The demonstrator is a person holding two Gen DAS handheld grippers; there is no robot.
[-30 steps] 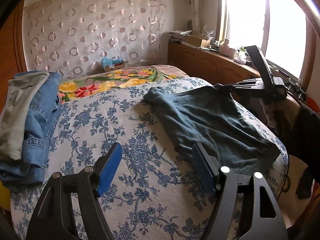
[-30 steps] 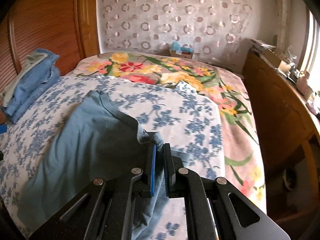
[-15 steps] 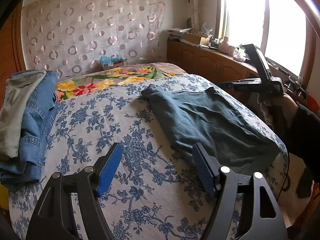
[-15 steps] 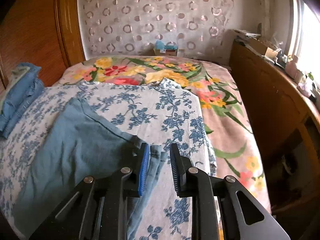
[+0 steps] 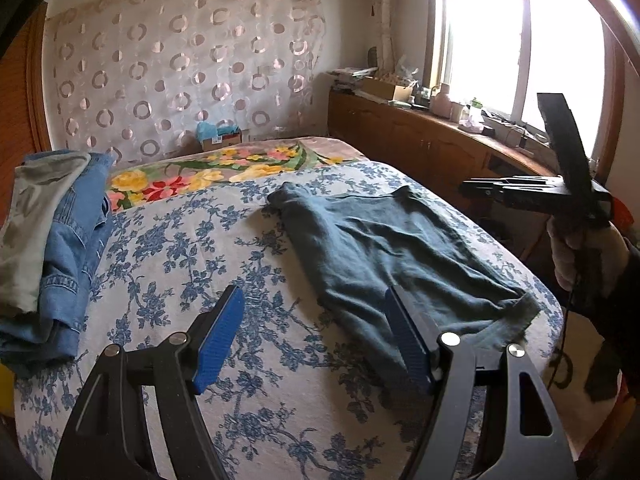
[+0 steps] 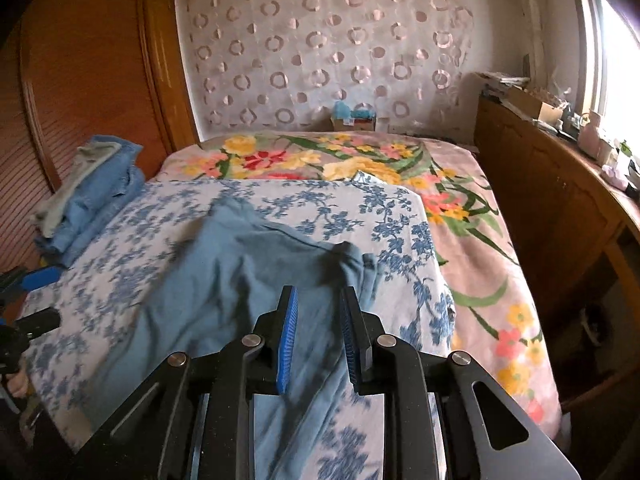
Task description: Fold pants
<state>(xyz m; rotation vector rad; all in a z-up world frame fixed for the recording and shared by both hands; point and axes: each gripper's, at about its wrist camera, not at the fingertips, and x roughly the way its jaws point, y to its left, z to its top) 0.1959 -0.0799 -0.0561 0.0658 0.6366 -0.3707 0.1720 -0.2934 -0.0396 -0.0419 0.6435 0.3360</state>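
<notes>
One soft, wrinkled blue pants point(image 5: 392, 248) lies flat on floral-print bed point(image 5: 192, 248). My left gripper point(image 5: 316, 336) fingers wide, empty; right gripper point(image 6: 318, 340) fingers narrow-gapped, holding nothing. One folded denim stack point(image 5: 60, 248) left.

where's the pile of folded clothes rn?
The folded denim pile sits at the far left edge of the bed in both wrist views, beside the wooden headboard, apart from the teal pants.

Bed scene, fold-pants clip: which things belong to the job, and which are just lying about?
Part of the job:
- dark blue pants, flat on the bed
- left gripper, jaws wide open
- right gripper, jaws apart, holding nothing

Lying about:
- stack of denim clothes
- floral blanket
- small cardboard box
- cluttered wooden sideboard
</notes>
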